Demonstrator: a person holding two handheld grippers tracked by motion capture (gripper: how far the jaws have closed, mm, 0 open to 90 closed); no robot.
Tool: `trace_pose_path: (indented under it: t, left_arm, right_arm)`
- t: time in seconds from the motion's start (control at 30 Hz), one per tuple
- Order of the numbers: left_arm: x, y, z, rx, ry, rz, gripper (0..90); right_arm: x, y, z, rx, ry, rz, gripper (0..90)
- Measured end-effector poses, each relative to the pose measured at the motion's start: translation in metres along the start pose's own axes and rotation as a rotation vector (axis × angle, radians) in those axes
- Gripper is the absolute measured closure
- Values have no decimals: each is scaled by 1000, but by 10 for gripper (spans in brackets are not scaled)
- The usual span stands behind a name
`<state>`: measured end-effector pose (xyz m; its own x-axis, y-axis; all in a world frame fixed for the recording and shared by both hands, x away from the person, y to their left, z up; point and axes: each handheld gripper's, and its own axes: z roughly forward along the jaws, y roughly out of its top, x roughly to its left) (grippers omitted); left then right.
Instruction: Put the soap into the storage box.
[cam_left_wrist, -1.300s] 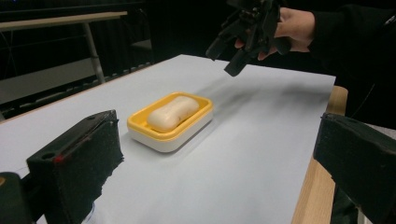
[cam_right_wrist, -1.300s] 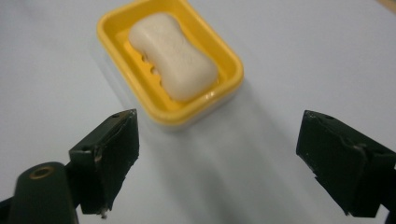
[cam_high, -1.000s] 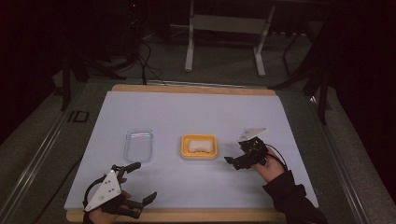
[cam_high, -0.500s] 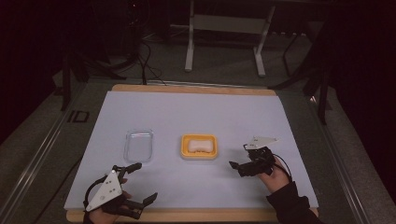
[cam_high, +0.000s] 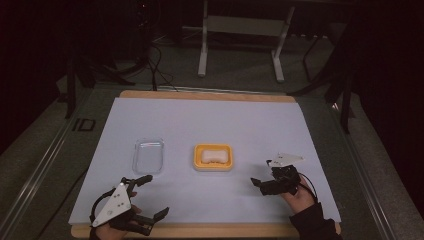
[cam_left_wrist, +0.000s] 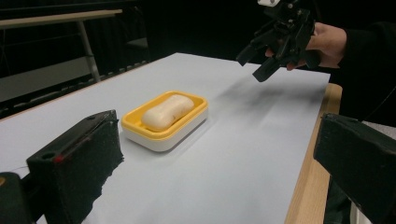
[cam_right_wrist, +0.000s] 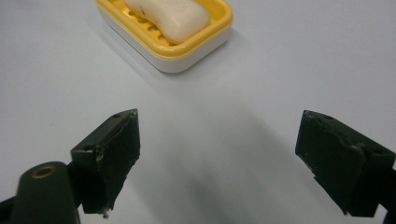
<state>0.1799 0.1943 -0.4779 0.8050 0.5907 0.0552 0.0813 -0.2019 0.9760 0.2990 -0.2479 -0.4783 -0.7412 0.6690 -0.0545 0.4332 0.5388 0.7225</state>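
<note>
At the lower left of the high view, the left gripper (cam_high: 150, 197) is held low over the near edge of the white-covered counter (cam_high: 210, 120), its jaws spread wide and empty, seemingly parked in readiness. Just above it a clear, shallow plastic lid (cam_high: 149, 155) lies flat. At centre, a pale bar of soap (cam_high: 213, 156) is seated in a yellow rectangular soap dish (cam_high: 213, 157), well apart from both tools. At lower right, the right gripper (cam_high: 261, 184) is raised off the surface, released, and is aimed toward the dish, probably for an approach.

Bare sheet between right claw (cam_high: 260, 184) and soap dish (cam_high: 213, 157); clear lid (cam_high: 149, 155) just ahead of left claw (cam_high: 152, 196).
</note>
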Motion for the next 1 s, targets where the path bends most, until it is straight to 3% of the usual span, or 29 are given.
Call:
trace_pose_path:
  t: [0.27, 0.63, 1.0]
  left_arm:
    - [-1, 0, 1, 7, -1, 0, 11]
    - [-1, -1, 1, 15, -5, -1, 11]
    - [-1, -1, 1, 13, -5, -4, 11]
  right_arm:
    - [-3, -1, -2, -20, -20, 16, 138]
    - [0, -1, 1, -27, -6, -7, 138]
    - [-2, -2, 3, -24, 3, 3, 139]
